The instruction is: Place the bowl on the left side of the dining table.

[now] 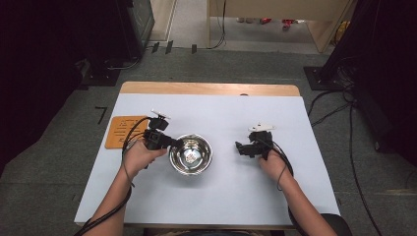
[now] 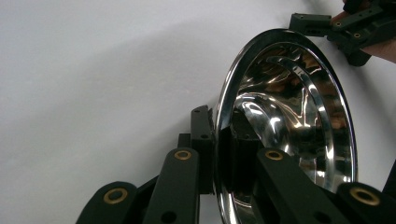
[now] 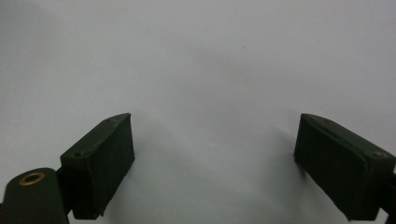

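**Steel bowl pinched at its rim on the bench**

I see one steel bowl (image 1: 191, 154), round and mirror-bright, sitting upright near the middle of the bench (image 1: 216, 191). Its polished inside throws back warped reflections, and something small and pale shows at its bottom in the high view; I cannot tell what it is. In the left gripper view the rolled rim (image 2: 223, 108) runs between my left jaws, one jaw outside the wall and one inside.

My left hand-held gripper (image 1: 169, 142) is clamped narrow on that rim at the bowl's left side. My right hand-held gripper (image 1: 239, 147) sits well apart from the bowl, to its right, jaws spread wide with nothing but the pale bench cover between them.

Count: one bowl, two hand-held grippers, one orange board (image 1: 123, 132) lying flat at the bench's left edge, behind my left hand (image 1: 140, 156). Nothing stands between the right hand-held gripper and the bowl.
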Action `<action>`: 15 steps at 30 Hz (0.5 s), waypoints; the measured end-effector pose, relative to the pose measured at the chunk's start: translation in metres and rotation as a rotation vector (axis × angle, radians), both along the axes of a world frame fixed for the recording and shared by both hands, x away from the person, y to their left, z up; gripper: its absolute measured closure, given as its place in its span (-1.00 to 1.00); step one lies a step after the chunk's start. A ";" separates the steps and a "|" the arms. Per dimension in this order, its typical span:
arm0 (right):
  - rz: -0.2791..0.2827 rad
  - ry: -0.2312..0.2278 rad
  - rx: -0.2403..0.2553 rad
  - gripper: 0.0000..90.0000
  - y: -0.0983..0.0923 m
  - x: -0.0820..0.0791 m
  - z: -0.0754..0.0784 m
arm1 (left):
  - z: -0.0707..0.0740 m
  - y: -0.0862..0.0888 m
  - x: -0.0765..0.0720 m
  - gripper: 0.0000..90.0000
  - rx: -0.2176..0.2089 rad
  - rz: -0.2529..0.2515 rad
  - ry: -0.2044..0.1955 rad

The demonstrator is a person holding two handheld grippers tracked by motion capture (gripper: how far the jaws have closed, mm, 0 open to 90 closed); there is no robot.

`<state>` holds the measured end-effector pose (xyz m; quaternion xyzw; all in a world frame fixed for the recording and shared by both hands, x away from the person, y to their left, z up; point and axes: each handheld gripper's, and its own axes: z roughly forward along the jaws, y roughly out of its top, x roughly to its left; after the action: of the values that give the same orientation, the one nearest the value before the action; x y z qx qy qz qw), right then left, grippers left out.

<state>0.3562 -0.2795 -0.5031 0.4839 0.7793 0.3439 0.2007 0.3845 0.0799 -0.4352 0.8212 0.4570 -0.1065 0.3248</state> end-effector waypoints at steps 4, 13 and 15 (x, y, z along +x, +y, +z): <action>0.000 0.000 0.000 -0.74 0.000 0.000 0.000 | 0.000 0.003 0.002 0.88 -0.002 0.009 0.005; 0.000 0.000 0.000 -0.74 0.000 0.000 0.000 | 0.000 0.010 0.005 0.88 -0.011 0.032 0.008; 0.000 0.000 0.000 -0.74 0.000 0.000 0.000 | 0.000 0.012 0.006 0.88 -0.010 0.036 0.008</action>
<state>0.3562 -0.2795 -0.5031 0.4839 0.7793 0.3439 0.2006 0.3903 0.0924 -0.4353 0.8107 0.4726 -0.1061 0.3288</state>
